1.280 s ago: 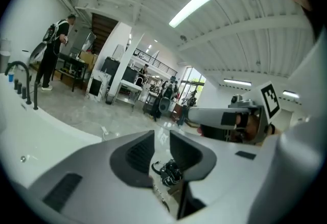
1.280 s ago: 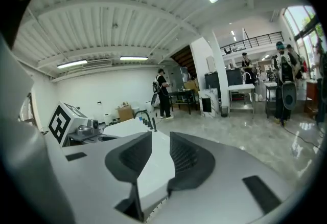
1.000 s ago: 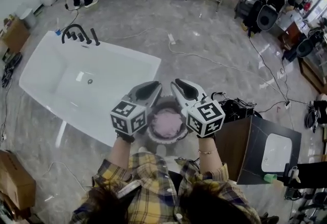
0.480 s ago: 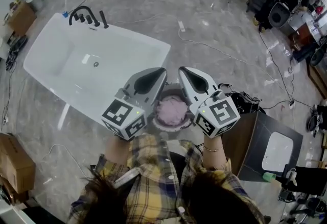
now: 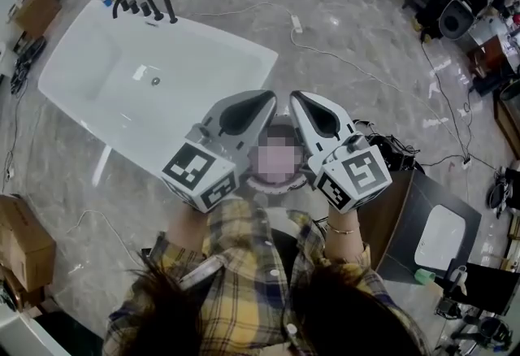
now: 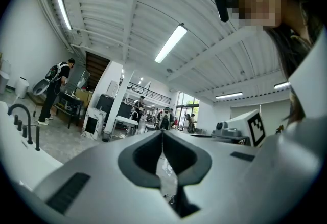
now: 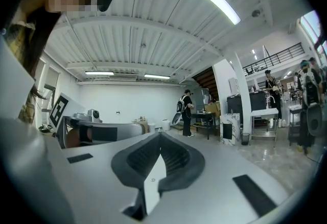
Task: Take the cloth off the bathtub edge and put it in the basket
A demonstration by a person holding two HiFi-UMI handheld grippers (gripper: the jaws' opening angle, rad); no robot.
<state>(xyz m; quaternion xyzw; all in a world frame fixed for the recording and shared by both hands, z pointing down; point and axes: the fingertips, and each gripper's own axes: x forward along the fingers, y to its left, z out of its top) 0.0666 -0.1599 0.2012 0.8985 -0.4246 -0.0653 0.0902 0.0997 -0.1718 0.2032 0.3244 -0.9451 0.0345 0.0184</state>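
Note:
Both grippers are raised side by side in front of the person's chest, jaws pointing up and away. In the head view my left gripper [image 5: 270,95] and my right gripper [image 5: 295,95] are shut, with nothing between the fingers. Each gripper view shows closed empty jaws, the left gripper [image 6: 162,132] and the right gripper [image 7: 160,136], against the ceiling and hall. The round basket [image 5: 284,185] stands on the floor between and beneath them; its inside does not show. The white bathtub [image 5: 203,94] lies to the left, with no cloth on its edge.
A black faucet [image 5: 140,2] sits at the tub's far end. A dark cabinet with a white basin [image 5: 431,240] stands at the right, with tangled cables [image 5: 390,153] beside it. A cardboard box [image 5: 24,242] lies at the left. People [image 6: 53,90] stand far off.
Both grippers have risen toward the head camera and tipped upward, and their jaws have closed empty. A pink cloth lay in the basket in the earlier frames.

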